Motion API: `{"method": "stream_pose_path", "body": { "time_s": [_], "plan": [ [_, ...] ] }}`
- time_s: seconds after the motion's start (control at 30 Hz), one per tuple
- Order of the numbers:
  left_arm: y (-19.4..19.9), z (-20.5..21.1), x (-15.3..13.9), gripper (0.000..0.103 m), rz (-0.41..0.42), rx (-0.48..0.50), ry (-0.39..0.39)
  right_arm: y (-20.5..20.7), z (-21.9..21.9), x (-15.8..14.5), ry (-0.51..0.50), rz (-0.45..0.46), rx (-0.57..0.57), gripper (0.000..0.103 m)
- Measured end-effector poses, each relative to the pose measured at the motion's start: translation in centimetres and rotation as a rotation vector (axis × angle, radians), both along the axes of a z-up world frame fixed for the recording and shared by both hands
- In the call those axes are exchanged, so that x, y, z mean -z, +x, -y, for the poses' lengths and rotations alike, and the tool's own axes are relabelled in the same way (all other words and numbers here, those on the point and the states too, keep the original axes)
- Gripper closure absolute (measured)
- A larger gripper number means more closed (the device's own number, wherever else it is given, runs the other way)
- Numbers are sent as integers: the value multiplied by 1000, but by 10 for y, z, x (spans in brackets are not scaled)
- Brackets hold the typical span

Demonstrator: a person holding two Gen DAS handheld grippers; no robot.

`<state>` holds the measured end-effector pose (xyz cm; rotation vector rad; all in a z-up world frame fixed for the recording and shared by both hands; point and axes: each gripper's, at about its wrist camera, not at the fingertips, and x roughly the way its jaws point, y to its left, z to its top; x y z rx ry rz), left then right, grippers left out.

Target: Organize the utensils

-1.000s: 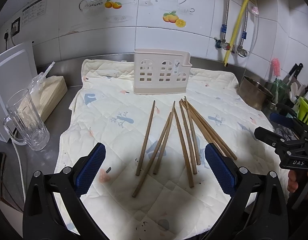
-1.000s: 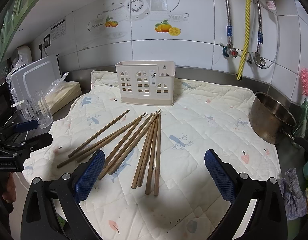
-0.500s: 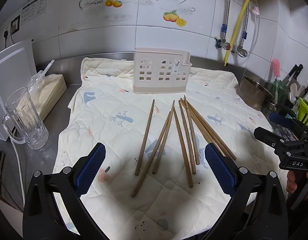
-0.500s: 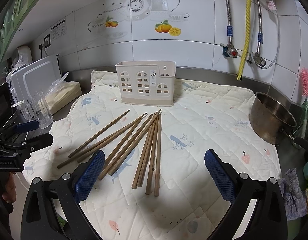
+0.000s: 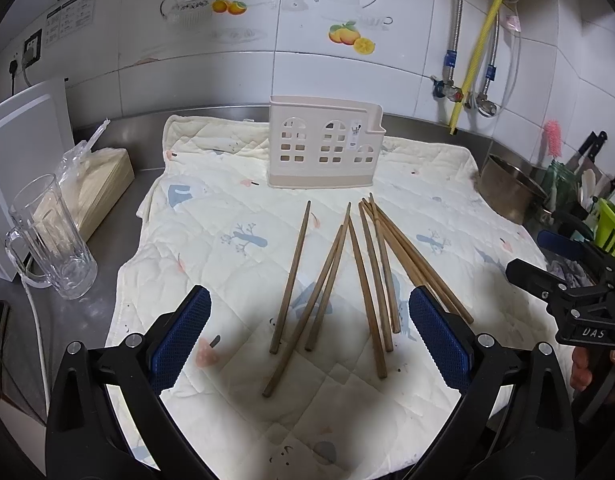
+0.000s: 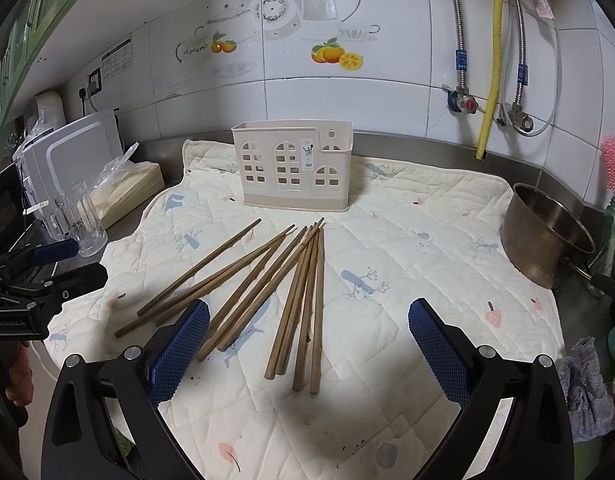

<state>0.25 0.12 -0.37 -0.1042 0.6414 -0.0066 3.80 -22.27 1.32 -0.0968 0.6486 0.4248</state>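
- The inside of the utensil holder (image 6: pixel 293 168) could not be seen; only its windowed front wall showed.
- The steel table (image 5: pixel 119 236) was mostly hidden under a quilted mat (image 6: pixel 407 248); its edges ran out of frame.
- The left tool (image 5: pixel 307 336) was spread wide, holding nothing; the right tool (image 6: pixel 307 340) was likewise agape and empty.
- The wooden chopsticks (image 6: pixel 275 280) lay fanned on the mat just in front of the holder, tips pointing toward it.
- A glass mug (image 5: pixel 51 236) stood well left of the holder, a metal pot (image 6: pixel 547 236) well right.
- White tiled wall (image 6: pixel 347 92) rose behind the holder.
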Motion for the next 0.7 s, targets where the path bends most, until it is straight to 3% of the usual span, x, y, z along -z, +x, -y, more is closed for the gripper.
{"method": "stream_pose_path", "body": {
  "time_s": [0.7],
  "plan": [
    [7, -6, 1, 5, -12, -7, -4, 5, -4, 5, -1, -8, -4, 6]
  ]
}}
